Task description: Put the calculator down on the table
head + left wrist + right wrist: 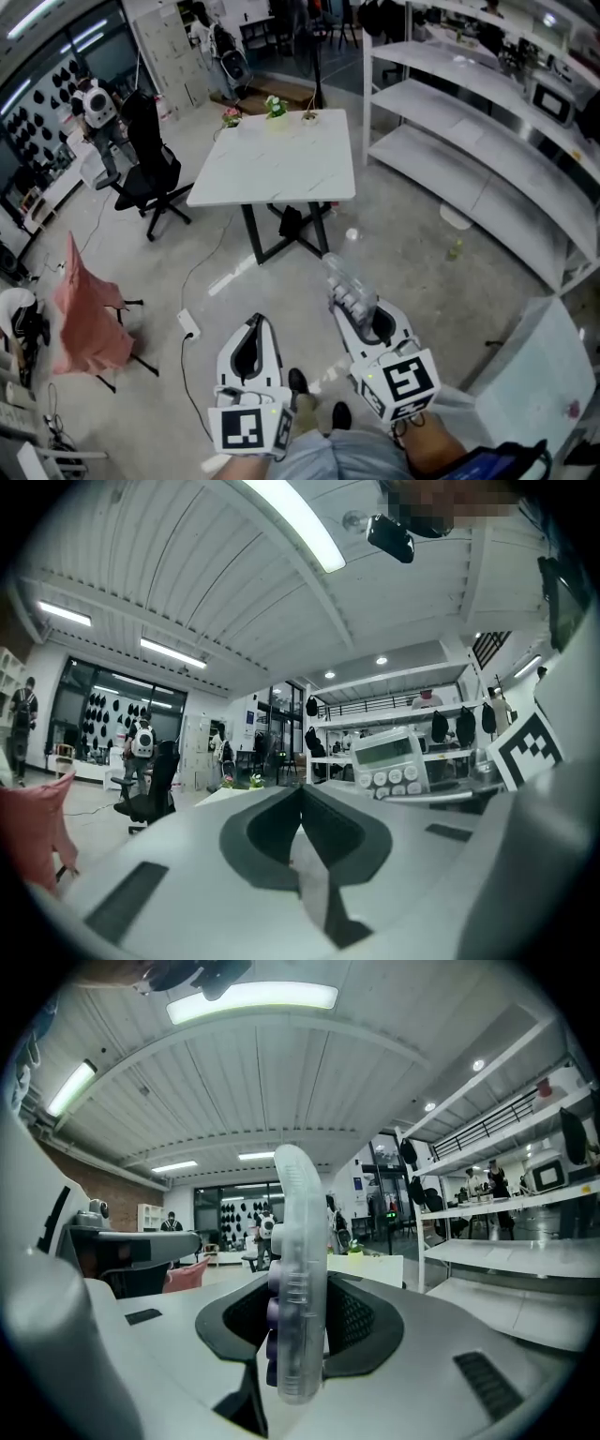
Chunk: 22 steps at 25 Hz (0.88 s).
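In the head view a translucent calculator point(340, 278) with pale buttons sticks forward from my right gripper point(356, 307), which is shut on its near end. The right gripper view shows the calculator point(298, 1269) edge-on and upright between the jaws of the right gripper point(298, 1335). From the left gripper view, the calculator point(395, 761) shows its screen and keys off to the right. My left gripper point(255, 323) is level beside it, shut with nothing held point(300, 794). The white table point(281, 169) stands well ahead, across the concrete floor.
Small potted plants point(275, 107) sit at the table's far edge. A black office chair point(150, 178) is left of the table, a chair draped in pink cloth point(89, 323) nearer left. White shelving point(469, 141) runs along the right. A power strip point(189, 324) lies on the floor.
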Available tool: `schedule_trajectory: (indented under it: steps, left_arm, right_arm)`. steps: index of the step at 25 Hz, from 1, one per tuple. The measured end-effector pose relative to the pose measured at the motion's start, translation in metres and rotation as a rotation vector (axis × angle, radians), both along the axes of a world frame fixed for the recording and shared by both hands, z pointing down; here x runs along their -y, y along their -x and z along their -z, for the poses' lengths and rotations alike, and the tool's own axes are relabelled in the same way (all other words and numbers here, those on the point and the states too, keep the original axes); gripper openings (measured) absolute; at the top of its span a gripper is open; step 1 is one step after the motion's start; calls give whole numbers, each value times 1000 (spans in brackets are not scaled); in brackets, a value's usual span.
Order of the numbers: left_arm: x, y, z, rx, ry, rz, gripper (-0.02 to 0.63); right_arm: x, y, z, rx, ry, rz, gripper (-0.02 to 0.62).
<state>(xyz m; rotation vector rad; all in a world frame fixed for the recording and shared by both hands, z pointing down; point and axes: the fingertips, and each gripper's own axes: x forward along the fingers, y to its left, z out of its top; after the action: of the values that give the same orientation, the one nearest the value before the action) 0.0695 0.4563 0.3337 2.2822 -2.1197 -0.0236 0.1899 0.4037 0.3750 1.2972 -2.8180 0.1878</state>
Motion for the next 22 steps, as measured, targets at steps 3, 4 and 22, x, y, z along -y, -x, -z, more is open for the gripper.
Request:
schedule_trajectory:
  steps: [3,4,22]
  left_arm:
    - [14,9,-8,-12,17,8,8]
    - [20,14,-10,-15,20,10,8]
    - [226,160,-12,-50,8,-16,8]
  right_arm:
    - [13,8,-8,-12,24,9,144]
    - [18,13,-11,-14,32,13,144]
    - [206,164,-10,-39,71,44,144]
